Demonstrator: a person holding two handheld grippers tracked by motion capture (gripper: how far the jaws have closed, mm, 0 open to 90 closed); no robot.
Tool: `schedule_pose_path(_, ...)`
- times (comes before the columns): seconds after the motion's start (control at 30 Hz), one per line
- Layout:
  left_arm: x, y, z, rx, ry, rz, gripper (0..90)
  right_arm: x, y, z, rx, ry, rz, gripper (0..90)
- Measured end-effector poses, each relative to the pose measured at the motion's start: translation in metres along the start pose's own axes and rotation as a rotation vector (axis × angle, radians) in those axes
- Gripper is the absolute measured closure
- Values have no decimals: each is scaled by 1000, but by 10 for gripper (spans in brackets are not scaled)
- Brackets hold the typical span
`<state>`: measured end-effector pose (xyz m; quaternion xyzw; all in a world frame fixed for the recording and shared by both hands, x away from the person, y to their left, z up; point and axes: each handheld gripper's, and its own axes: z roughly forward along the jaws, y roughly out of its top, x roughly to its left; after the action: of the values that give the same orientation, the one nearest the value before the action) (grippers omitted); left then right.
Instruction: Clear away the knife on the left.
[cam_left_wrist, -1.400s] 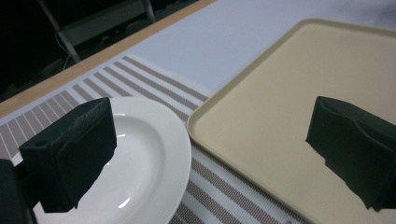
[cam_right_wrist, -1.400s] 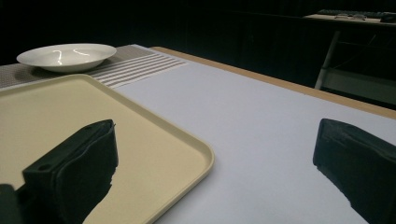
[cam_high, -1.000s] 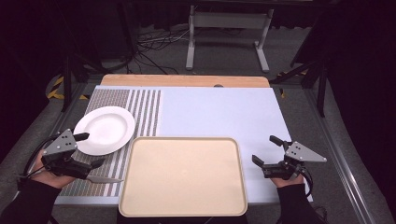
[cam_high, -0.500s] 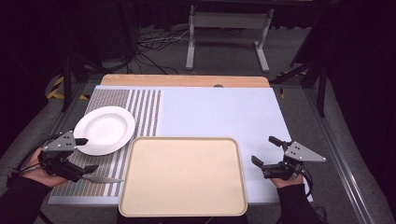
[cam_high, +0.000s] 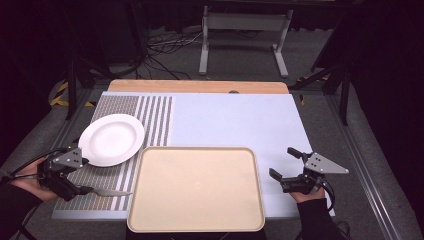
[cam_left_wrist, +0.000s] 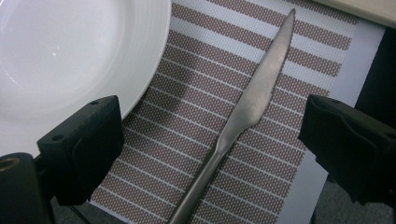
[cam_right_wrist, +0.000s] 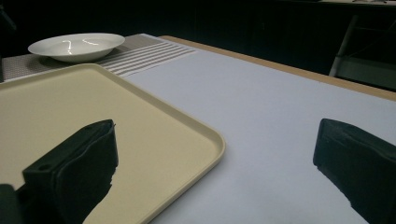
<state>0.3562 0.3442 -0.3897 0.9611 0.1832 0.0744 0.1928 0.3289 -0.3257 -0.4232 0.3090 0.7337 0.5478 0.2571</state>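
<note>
While lying flat on the striped brown-and-white woven placemat (cam_left_wrist: 187, 140), just beside the round white ceramic plate (cam_left_wrist: 70, 51), sitting loose between the spread jaws of the left gripper (cam_left_wrist: 205, 140), now narrowing: the dull steel table knife (cam_left_wrist: 247, 107). Risking a pad catching the plate rim, or skidding the thin handle off the near mat edge. Keeping wide-spread, empty, near the beige plastic tray (cam_high: 196, 187): the right gripper (cam_high: 287, 162), with open grey tabletop beyond

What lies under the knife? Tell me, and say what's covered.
The knife lies flat on the striped placemat, between the left gripper's open jaws, beside the white plate. The stripes directly beneath the knife are hidden.
</note>
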Motion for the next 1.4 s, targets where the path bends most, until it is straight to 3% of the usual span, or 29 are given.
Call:
schedule_pose_path(0.53, 7, -10, 13, 86, -58, 23, 197, 1, 0, -1, -1, 4, -3, 7)
schedule_pose_path(0.67, 9, -10, 18, 135, -68, 59, 233, 1, 0, -1, 0, 5, -3, 7)
schedule_pose_path(0.83, 11, -11, 25, 181, -111, 107, 307, 2, 0, -2, 0, 8, -6, 7)
schedule_pose_path(1.0, 16, -13, 28, 187, -134, 132, 437, 2, -1, -4, -2, 11, -5, 7)
schedule_pose_path(1.27, 20, -17, 34, 212, -164, 182, 565, 3, -2, -7, -6, 13, -1, 7)
schedule_pose_path(1.4, 23, -18, 34, 222, -175, 235, 657, 3, -2, -8, -4, 9, -2, 7)
